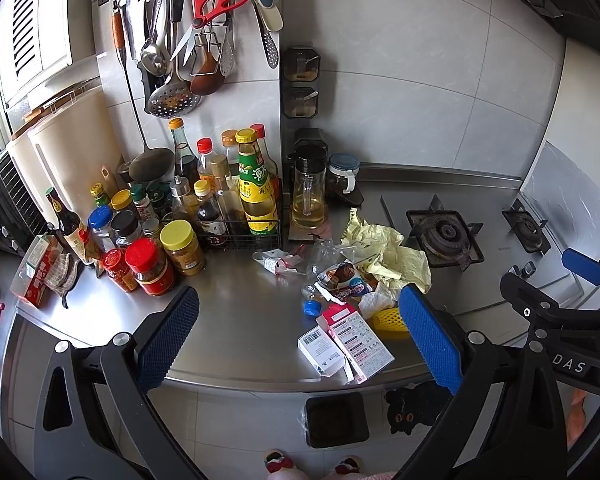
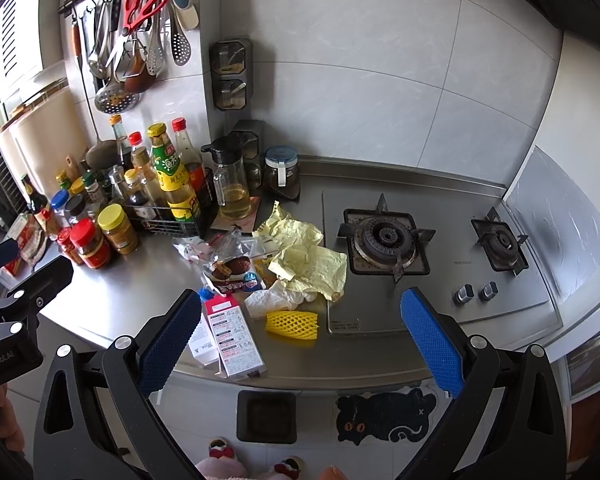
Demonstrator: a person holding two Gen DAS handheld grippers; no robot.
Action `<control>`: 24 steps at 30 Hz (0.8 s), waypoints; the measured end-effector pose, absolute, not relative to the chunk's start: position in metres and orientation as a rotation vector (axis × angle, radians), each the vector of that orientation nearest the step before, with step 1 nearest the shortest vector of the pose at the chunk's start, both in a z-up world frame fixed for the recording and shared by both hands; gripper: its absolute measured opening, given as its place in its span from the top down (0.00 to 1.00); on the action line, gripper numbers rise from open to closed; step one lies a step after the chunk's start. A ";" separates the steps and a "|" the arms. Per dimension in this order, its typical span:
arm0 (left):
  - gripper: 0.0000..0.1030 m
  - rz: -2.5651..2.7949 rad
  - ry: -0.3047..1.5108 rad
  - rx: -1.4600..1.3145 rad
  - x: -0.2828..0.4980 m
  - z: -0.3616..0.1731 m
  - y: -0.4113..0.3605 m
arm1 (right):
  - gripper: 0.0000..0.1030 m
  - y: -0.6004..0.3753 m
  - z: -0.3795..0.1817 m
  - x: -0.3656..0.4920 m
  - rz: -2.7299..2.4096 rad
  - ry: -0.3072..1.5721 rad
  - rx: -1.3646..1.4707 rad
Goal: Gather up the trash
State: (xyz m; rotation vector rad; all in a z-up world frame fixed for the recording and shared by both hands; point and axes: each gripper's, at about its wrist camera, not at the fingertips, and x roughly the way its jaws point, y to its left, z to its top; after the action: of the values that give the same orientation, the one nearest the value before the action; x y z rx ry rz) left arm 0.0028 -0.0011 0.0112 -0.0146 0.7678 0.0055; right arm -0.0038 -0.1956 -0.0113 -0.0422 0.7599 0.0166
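Both the left gripper (image 1: 300, 336) and right gripper (image 2: 300, 336) hover with fingers wide and empty, above the trash pile (image 2: 284, 264) heaped at the table (image 2: 140, 280) edge, probably because the bin (image 2: 266, 416) stands directly below.

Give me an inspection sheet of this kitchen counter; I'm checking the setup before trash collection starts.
Surface: steel counter, trash piled near its front edge.
Job's things: crumpled yellow paper, snack wrapper, white tissue, yellow foam net, pink-white carton, blue cap; black bin on floor below.
Clutter: condiment bottles and jars at left.
Grippers: left gripper and right gripper open, empty.
Cables: nothing seen.
Surroundings: gas hob, hanging utensils.
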 end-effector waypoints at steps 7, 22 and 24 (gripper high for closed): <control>0.08 0.008 0.767 -0.014 0.003 0.012 0.000 | 0.03 -0.195 -0.011 -0.004 0.016 0.761 -0.043; 0.08 0.020 0.778 -0.013 0.005 0.005 0.002 | 0.03 -0.199 -0.015 -0.006 -0.006 0.729 -0.059; 0.08 0.029 0.779 -0.016 0.005 0.000 0.005 | 0.03 -0.199 -0.017 -0.007 -0.004 0.712 -0.073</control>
State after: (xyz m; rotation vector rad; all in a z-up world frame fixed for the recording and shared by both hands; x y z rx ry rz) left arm 0.0050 0.0046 -0.0001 -0.0163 0.7788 0.0291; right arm -0.0067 -0.1993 -0.0175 -0.0733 0.7123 -0.0036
